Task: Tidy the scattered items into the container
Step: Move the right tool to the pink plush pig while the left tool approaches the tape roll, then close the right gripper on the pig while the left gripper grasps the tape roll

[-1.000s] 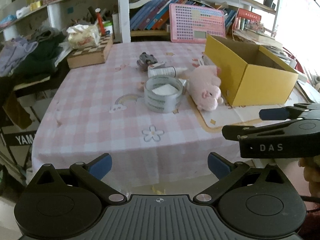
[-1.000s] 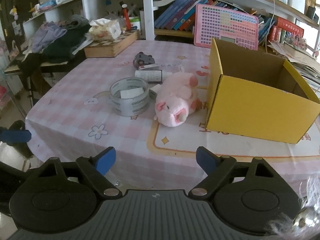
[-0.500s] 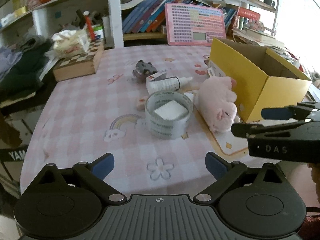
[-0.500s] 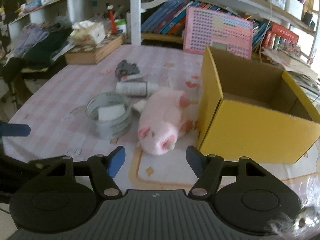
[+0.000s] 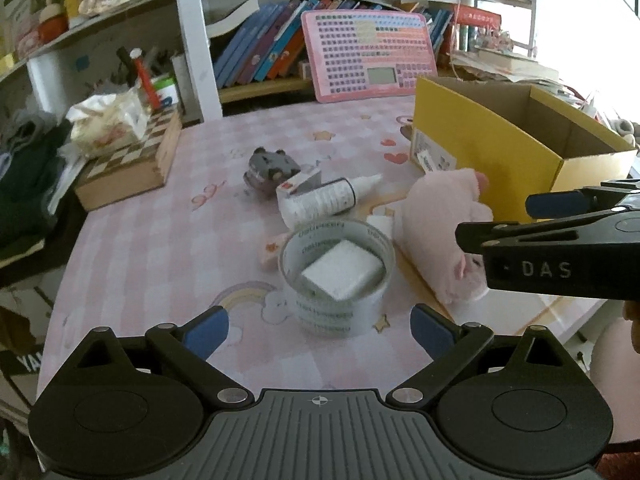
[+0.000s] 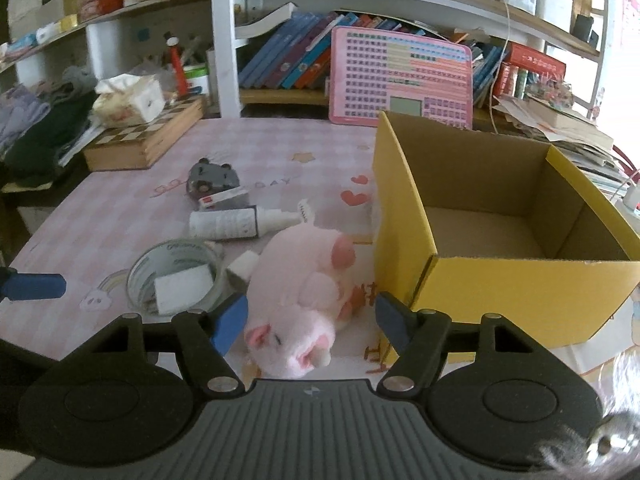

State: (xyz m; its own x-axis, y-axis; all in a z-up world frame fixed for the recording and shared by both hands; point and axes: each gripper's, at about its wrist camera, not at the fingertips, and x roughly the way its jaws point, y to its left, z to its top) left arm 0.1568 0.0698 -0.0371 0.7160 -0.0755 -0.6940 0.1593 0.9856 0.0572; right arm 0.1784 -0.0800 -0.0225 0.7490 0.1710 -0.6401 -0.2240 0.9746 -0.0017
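Observation:
A pink plush pig (image 6: 304, 300) lies on the checked tablecloth beside an open, empty yellow cardboard box (image 6: 500, 216). My right gripper (image 6: 312, 320) is open, its blue fingertips on either side of the pig's head. A clear tape roll (image 5: 338, 276) with a white block inside stands in front of my open left gripper (image 5: 320, 330). Behind it lie a white bottle (image 5: 320, 200), a small red-and-white carton (image 5: 298, 185) and a grey toy (image 5: 270, 166). The pig (image 5: 440, 236) and box (image 5: 500, 152) also show in the left wrist view.
A wooden chessboard box (image 5: 132, 164) with a tissue pack sits at the back left. A pink keyboard toy (image 6: 400, 80) leans against bookshelves behind the table. Dark clothes (image 6: 36, 136) pile at the far left. The table's front edge is just below both grippers.
Both grippers have moved forward over the table. The right gripper has closed in around the pig; the left has come up to the tape roll.

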